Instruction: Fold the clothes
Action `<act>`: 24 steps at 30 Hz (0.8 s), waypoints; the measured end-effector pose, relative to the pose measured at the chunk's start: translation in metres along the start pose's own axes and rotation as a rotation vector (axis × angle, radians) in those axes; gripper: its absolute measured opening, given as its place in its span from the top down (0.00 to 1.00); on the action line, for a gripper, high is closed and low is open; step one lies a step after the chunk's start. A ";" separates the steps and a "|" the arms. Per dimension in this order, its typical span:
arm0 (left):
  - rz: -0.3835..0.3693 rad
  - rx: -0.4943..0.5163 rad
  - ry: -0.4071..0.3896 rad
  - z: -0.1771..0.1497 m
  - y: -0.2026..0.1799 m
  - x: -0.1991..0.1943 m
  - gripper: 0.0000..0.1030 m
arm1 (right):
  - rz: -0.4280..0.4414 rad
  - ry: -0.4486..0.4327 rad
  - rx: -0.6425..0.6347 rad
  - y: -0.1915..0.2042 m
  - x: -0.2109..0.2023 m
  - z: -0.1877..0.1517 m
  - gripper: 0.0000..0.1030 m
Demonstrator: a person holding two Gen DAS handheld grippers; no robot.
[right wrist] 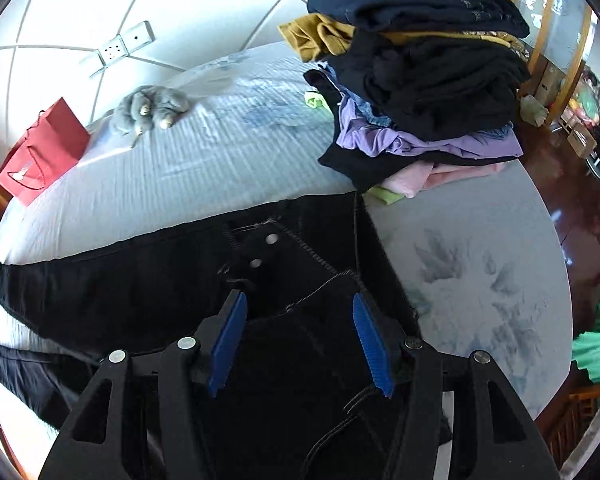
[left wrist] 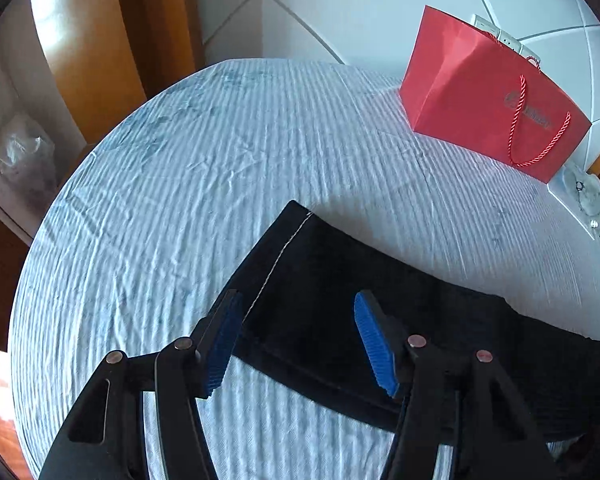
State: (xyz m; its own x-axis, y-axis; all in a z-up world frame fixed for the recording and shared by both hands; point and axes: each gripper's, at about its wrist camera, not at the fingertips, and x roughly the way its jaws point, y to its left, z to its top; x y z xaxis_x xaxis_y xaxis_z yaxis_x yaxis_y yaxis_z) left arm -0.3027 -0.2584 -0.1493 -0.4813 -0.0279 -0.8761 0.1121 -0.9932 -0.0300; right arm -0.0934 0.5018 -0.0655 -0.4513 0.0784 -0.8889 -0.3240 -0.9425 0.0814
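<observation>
Black jeans (right wrist: 172, 280) are laid flat on a bed's pale-blue striped sheet (left wrist: 220, 152) by a white tiled wall, red paper bag (left wrist: 488, 96) contents unseen, both left gripper (left wrist: 298, 344) and right gripper (right wrist: 300, 344) held wide apart, empty, over the denim.

Bright daylight, soft shadows, sharp centre, strong fisheye bending at edges

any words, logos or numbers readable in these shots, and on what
None can be read.
Red bag: a dark logo and a short line of print on its side, too blurred to read.
Black trousers: no label or print shows.
Clothes pile: no print shows.
</observation>
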 end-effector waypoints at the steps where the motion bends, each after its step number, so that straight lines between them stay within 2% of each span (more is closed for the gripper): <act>1: 0.007 0.002 0.010 0.002 -0.003 0.005 0.43 | 0.001 0.009 0.001 -0.003 0.006 0.004 0.44; 5: 0.035 0.007 0.050 0.006 -0.011 0.022 0.43 | 0.021 0.045 0.025 -0.015 0.027 0.021 0.44; 7: 0.052 0.016 0.045 0.006 -0.013 0.027 0.42 | 0.027 0.062 0.050 -0.023 0.037 0.029 0.44; 9: 0.046 0.014 0.038 0.007 -0.014 0.028 0.38 | 0.026 0.074 0.062 -0.028 0.047 0.036 0.44; 11: 0.030 0.029 0.043 0.007 -0.018 0.030 0.26 | 0.018 0.079 0.071 -0.030 0.059 0.040 0.44; 13: 0.045 0.070 0.043 0.008 -0.023 0.032 0.26 | 0.011 0.084 0.080 -0.033 0.071 0.044 0.44; 21: 0.036 0.036 0.021 0.019 -0.013 0.037 0.24 | 0.001 0.107 0.105 -0.040 0.110 0.052 0.42; 23: 0.024 0.006 0.024 0.022 -0.010 0.037 0.26 | -0.011 0.095 0.059 -0.033 0.112 0.053 0.47; 24: 0.051 -0.007 0.018 0.023 -0.011 0.035 0.32 | 0.013 0.097 0.029 -0.027 0.112 0.055 0.66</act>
State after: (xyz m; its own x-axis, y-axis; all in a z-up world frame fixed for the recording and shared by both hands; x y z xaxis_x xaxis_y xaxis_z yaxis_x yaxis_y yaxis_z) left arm -0.3409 -0.2513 -0.1688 -0.4591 -0.0761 -0.8851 0.1425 -0.9897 0.0113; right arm -0.1815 0.5537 -0.1425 -0.3732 0.0326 -0.9272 -0.3427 -0.9335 0.1052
